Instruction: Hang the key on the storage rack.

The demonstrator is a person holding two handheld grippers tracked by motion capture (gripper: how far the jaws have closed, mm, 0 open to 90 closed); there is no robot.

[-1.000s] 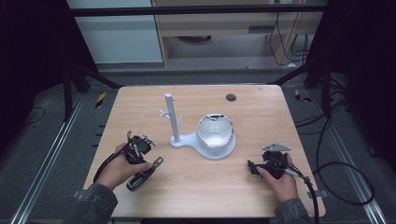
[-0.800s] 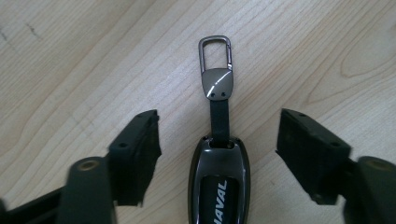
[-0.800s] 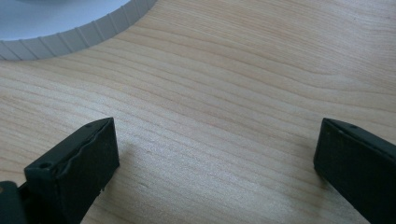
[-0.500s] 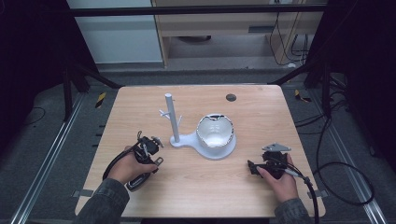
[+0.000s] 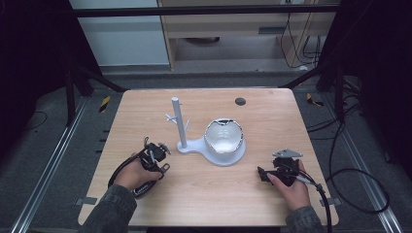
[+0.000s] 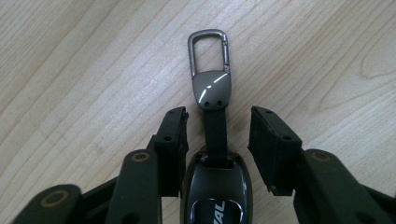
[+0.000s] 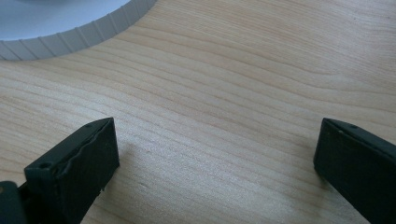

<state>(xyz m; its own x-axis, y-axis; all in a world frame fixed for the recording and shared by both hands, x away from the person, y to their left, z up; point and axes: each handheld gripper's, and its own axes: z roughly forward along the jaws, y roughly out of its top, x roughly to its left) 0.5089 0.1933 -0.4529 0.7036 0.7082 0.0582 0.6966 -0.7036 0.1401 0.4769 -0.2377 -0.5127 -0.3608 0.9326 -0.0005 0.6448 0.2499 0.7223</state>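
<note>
Two black fingers of the left gripper [image 6: 217, 149], just closing, flanked the dark glossy key fob [image 6: 215, 186] lying on the wooden surface [image 5: 204, 194] near the white stand [image 5: 194, 145]; squeeze its body, not the strap; the right gripper's [image 7: 215, 154] fingers stood apart

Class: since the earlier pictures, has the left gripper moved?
Yes. The left gripper has shifted right, closer to the white stand, its jaws closing around the car key.
</note>
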